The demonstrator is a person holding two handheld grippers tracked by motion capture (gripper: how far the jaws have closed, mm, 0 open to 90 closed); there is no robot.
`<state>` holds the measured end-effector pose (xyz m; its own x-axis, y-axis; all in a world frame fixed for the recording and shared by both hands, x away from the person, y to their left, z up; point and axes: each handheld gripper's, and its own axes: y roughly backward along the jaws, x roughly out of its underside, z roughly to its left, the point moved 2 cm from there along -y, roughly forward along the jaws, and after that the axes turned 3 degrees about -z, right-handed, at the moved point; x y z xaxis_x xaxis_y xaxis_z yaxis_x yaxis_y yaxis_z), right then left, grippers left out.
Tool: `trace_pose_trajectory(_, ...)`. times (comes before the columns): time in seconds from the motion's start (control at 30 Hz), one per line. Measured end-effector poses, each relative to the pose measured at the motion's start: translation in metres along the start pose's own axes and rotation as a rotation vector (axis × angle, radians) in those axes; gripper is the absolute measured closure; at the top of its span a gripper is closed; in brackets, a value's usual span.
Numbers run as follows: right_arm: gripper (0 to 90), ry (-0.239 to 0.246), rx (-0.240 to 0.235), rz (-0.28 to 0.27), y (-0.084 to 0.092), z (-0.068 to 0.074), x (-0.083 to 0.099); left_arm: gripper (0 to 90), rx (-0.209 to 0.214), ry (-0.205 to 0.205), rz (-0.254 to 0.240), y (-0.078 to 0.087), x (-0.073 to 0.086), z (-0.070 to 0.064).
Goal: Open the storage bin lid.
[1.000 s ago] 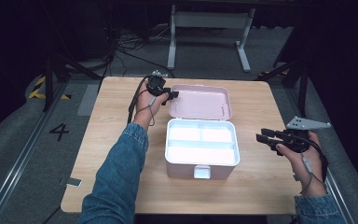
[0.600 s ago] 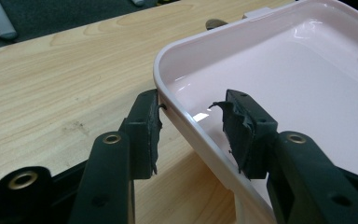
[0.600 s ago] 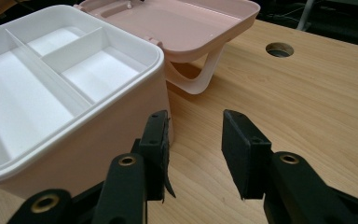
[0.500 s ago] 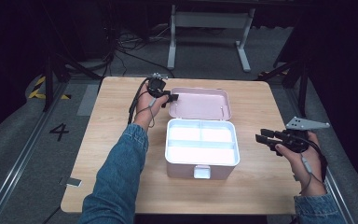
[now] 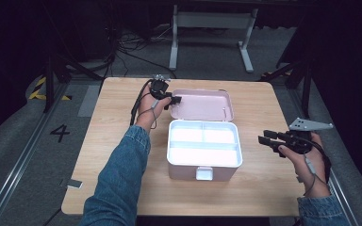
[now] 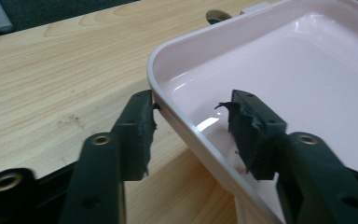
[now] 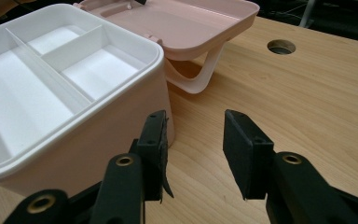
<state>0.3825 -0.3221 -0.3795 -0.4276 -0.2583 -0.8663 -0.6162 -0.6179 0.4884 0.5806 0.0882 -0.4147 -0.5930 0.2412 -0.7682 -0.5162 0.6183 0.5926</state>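
Box: your pink storage box sits in the middle of the wooden table, front latch toward you, so both hands reach it evenly.
Lid: the lid lies flung back flat behind the box, inner face up, its white carry handle tucked beneath the rim.
Tray: a white divided tray rests in the box mouth, all compartments bare (nothing to spill if the lid swings).
Left gripper: your left gripper straddles the lid's near-left corner rim, one jaw outside against the edge, the other inside over the glossy face; the jaws are spread, with a gap on the inner side, so nothing is pinched yet.
Why there: a corner gives you leverage on the hinge, which I judge suits swinging the lid closed.
Right gripper: your right gripper hovers just beside the box's right wall, low over the table, jaws apart and holding nothing.
Why there: probably standing by to steady the box should the lid's movement drag it.
Caution: squeeze fully on the rim first; that slick plastic edge looks likely to slip.
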Motion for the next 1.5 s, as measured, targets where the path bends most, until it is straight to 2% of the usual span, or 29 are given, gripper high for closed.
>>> trace_pose_trajectory(0.1, 58.6, -0.001, -0.001, 0.0, -0.001, -0.001, 0.0, 42.0, -0.013, -0.004, -0.011, 0.003, 0.0, 0.001)
trace_pose_trajectory(0.17, 56.1, 0.004, 0.004, -0.002, -0.003, -0.002, -0.001, 39.8, -0.039, -0.011, -0.035, 0.012, -0.002, 0.003)
trace_pose_trajectory(0.27, 55.0, 0.009, 0.003, -0.007, -0.006, -0.003, -0.003, 39.8, -0.036, -0.016, -0.059, 0.021, -0.004, 0.003)
trace_pose_trajectory(0.33, 54.1, 0.01, -0.007, -0.01, -0.01, -0.003, -0.007, 39.2, -0.039, -0.036, -0.081, 0.036, -0.006, -0.003)
trace_pose_trajectory(0.4, 53.8, 0.014, -0.011, -0.01, -0.014, -0.003, -0.011, 38.9, -0.026, -0.052, -0.112, 0.049, -0.009, -0.01)
trace_pose_trajectory(0.47, 53.5, 0.017, -0.017, -0.009, -0.016, -0.003, -0.014, 38.7, -0.025, -0.062, -0.115, 0.054, -0.011, -0.012)
trace_pose_trajectory(0.5, 53.1, 0.022, -0.026, -0.011, -0.021, -0.003, -0.018, 38.5, -0.021, -0.078, -0.143, 0.067, -0.015, -0.02)
trace_pose_trajectory(0.53, 53.1, 0.022, -0.026, -0.011, -0.021, -0.003, -0.018, 38.2, -0.021, -0.078, -0.143, 0.067, -0.015, -0.02)
trace_pose_trajectory(0.57, 52.6, 0.026, -0.036, -0.012, -0.026, -0.003, -0.023, 37.9, -0.018, -0.099, -0.157, 0.08, -0.018, -0.027)
trace_pose_trajectory(0.6, 52.6, 0.026, -0.036, -0.012, -0.026, -0.003, -0.023, 37.7, -0.018, -0.099, -0.157, 0.08, -0.018, -0.027)
trace_pose_trajectory(0.73, 51.7, 0.037, -0.051, -0.012, -0.035, -0.003, -0.032, 37.1, -0.006, -0.142, -0.166, 0.105, -0.018, -0.043)
trace_pose_trajectory(0.8, 51.2, 0.04, -0.049, -0.011, -0.038, -0.004, -0.036, 36.7, -0.006, -0.158, -0.172, 0.117, -0.014, -0.049)
trace_pose_trajectory(0.9, 50.7, 0.034, -0.052, -0.012, -0.039, -0.007, -0.04, 36.3, -0.016, -0.177, -0.203, 0.144, -0.007, -0.056)
trace_pose_trajectory(1.0, 50.3, 0.026, -0.054, -0.004, -0.04, -0.01, -0.04, 35.9, -0.029, -0.194, -0.198, 0.165, 0.003, -0.059)
trace_pose_trajectory(1.13, 48.6, 0.015, -0.044, 0.013, -0.037, -0.015, -0.038, 35.5, -0.053, -0.216, -0.172, 0.184, 0.018, -0.058)
trace_pose_trajectory(1.23, 48.0, 0.005, -0.033, 0.023, -0.032, -0.019, -0.036, 35.4, -0.065, -0.217, -0.158, 0.193, 0.031, -0.057)
trace_pose_trajectory(1.27, 47.9, 0.002, -0.027, 0.024, -0.03, -0.02, -0.035, 35.4, -0.065, -0.217, -0.158, 0.193, 0.031, -0.057)
trace_pose_trajectory(1.37, 47.8, -0.01, -0.019, 0.03, -0.026, -0.024, -0.032, 35.4, -0.073, -0.224, -0.135, 0.198, 0.048, -0.056)
trace_pose_trajectory(1.5, 47.8, -0.016, -0.012, 0.039, -0.022, -0.026, -0.03, 35.3, -0.083, -0.219, -0.121, 0.201, 0.06, -0.055)
